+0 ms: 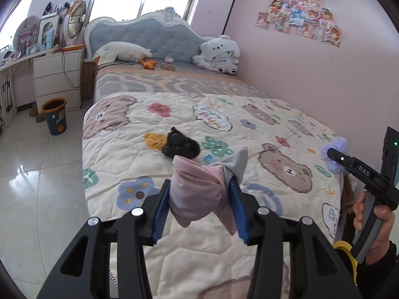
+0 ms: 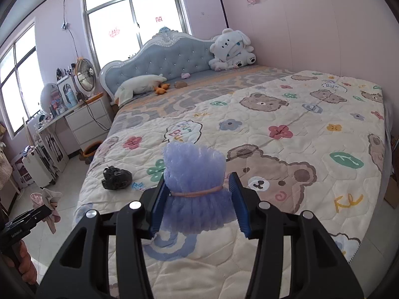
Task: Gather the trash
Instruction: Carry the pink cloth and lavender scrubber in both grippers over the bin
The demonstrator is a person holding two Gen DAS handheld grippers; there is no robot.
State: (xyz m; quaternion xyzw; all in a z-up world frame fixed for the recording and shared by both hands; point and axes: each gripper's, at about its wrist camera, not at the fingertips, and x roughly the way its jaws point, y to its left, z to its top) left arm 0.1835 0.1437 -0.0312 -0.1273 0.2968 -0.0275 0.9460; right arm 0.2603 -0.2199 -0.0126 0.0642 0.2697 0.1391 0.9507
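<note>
Left gripper (image 1: pixel 199 194) jaws pinching pink cloth (image 1: pixel 197 194); right gripper (image 2: pixel 197 191) jaws pinching purple mesh bundle (image 2: pixel 194 172) above quilt (image 2: pixel 286 134).

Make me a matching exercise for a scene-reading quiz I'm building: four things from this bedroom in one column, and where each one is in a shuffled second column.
Things
1. pink and grey cloth
2. purple mesh bundle
3. black plastic bag
4. waste bin

Places
A. on the floor by the white drawers
B. lying loose on the bear quilt
C. between the jaws of the left gripper
D. between the jaws of the right gripper

Pairs: 1-C, 2-D, 3-B, 4-A
</note>
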